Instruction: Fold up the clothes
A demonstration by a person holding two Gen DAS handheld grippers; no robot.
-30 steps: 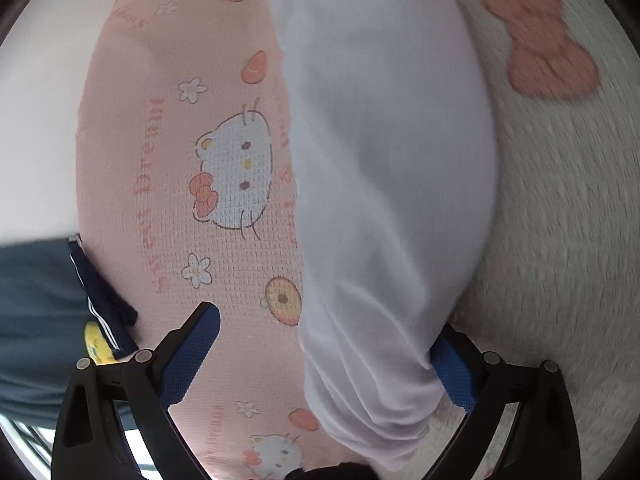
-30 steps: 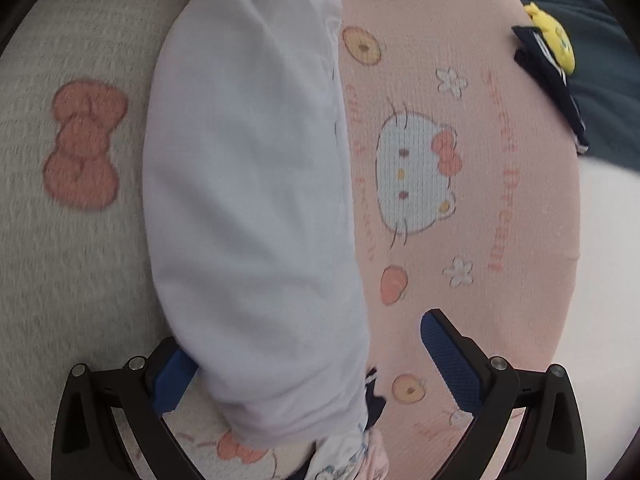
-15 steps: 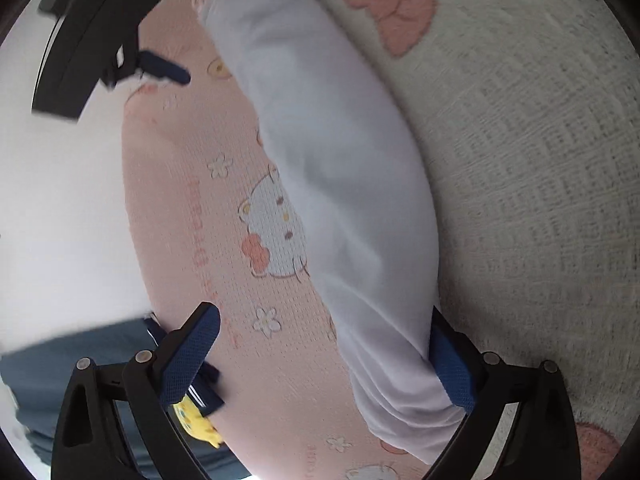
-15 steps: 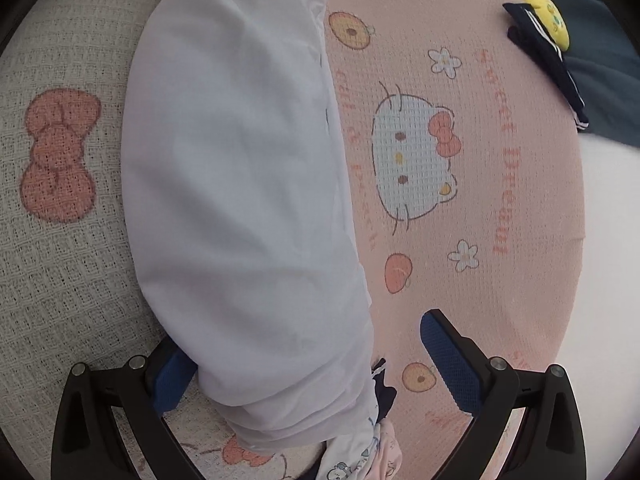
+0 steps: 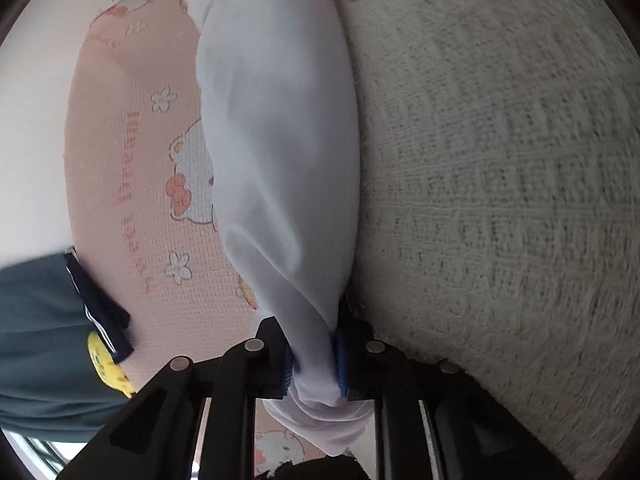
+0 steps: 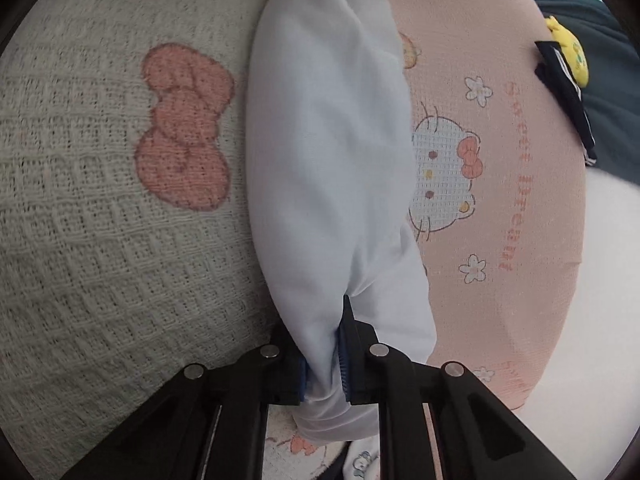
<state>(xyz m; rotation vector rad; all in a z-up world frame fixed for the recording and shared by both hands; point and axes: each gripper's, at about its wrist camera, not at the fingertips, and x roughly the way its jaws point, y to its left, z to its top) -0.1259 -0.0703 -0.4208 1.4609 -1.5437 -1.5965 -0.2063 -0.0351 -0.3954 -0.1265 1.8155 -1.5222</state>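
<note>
Both claws have just been closing and each is now clamped on the white garment (image 5: 276, 128). The left claw (image 5: 314, 360) pinches one narrow end; the right claw (image 6: 324, 356) pinches the opposite end. The garment lies as a long, bunched strip along the seam where the pink printed blanket (image 5: 132, 184) meets the cream waffle blanket (image 5: 500, 184).

Probable faults from this state:
- Each bite takes gathered cloth, not a flat edge. A layer may slip out under tension.
- Lifting may drag the pink printed blanket if its weave is caught; the frames do not show this.
- The dark clothing (image 5: 36, 320) at the far edge of the pink printed blanket could be disturbed by a wide swing.
</note>
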